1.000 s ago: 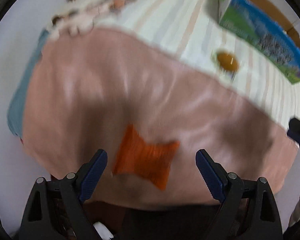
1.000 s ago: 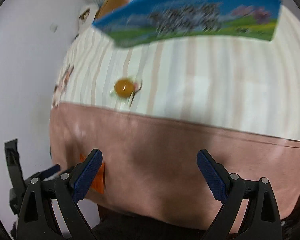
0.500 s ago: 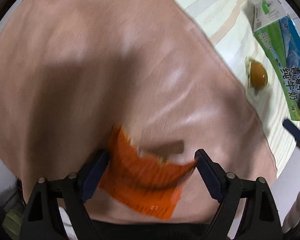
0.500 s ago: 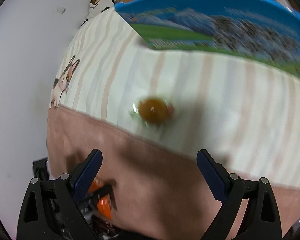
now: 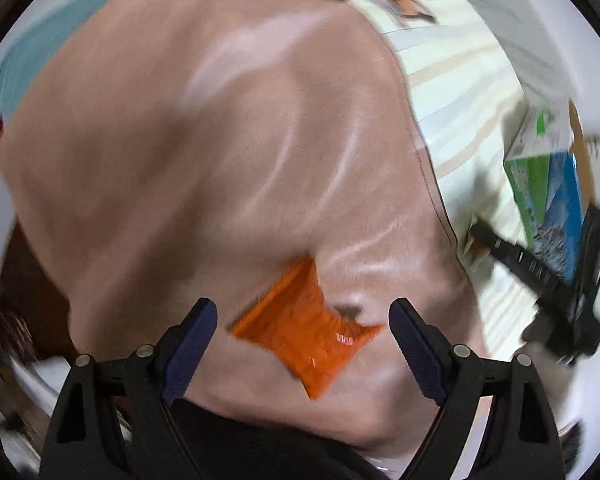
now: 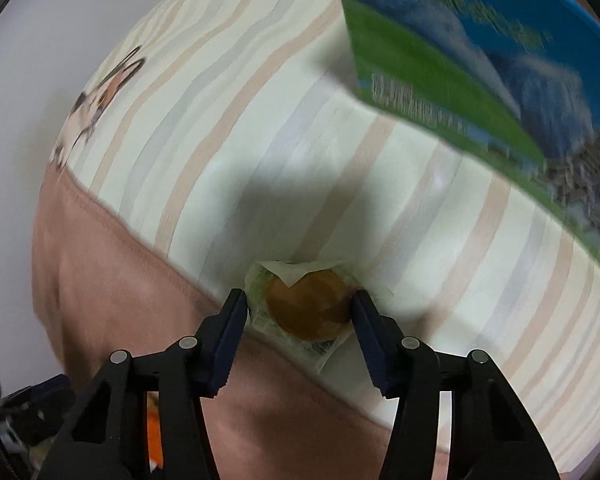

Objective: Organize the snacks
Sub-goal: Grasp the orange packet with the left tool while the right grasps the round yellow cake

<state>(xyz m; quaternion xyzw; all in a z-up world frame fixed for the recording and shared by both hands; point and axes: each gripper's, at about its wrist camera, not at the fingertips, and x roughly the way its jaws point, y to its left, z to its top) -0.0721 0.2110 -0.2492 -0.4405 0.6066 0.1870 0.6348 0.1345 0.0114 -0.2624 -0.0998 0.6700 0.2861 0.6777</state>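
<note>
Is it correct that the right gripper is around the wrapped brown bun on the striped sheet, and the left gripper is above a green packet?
Not quite: the packet under the left gripper is orange, as the left wrist view shows. The right gripper is around the wrapped brown bun on the striped sheet.

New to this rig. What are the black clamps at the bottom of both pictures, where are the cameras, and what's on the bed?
No robot: a person holds a two-finger gripper in each hand, with a fisheye camera on each looking along the fingers. The left gripper stands open over an orange snack packet on the pink blanket, not gripping it. The right gripper has just been closing around a wrapped brown bun on the striped sheet; its pads appear to touch the wrapper. A blue-green carton lies beyond.
</note>
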